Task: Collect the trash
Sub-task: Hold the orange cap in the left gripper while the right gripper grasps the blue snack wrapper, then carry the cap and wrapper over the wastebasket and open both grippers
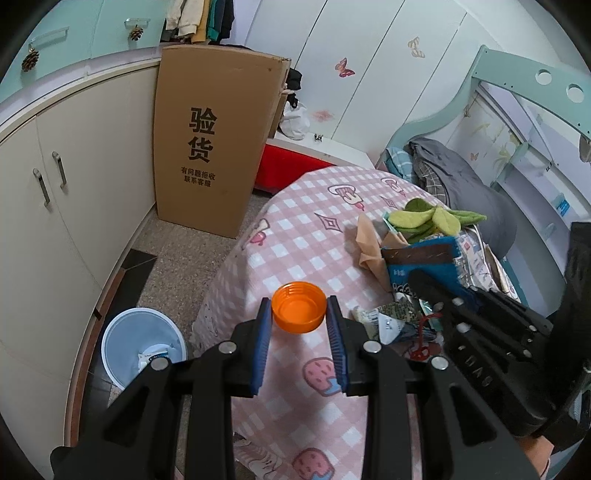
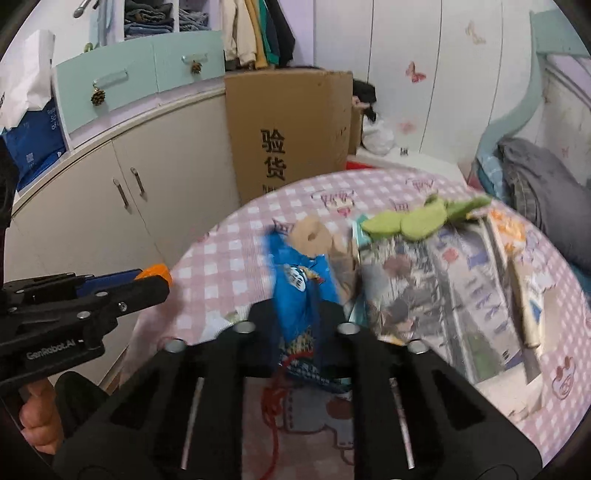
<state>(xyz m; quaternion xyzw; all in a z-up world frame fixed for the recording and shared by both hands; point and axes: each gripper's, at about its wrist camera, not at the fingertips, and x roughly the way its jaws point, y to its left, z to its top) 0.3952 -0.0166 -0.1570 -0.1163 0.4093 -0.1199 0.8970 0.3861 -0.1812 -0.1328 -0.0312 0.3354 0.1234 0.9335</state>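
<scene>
Here, left gripper (image 1: 299, 314) clamps orange cap (image 1: 298, 312).

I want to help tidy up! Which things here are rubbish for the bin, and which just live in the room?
Rubbish job:
orange cap, held in the left gripper
blue wrapper, held in the right gripper
torn packets
bin

Just lying about:
cardboard box
green leaf toy
grey blanket

Tall cardboard box (image 1: 210, 144) against cream cabinets (image 1: 62, 206); grey bedding (image 1: 461, 181); pink checked bed cover (image 1: 295, 236); hanging clothes (image 2: 258, 29).
</scene>
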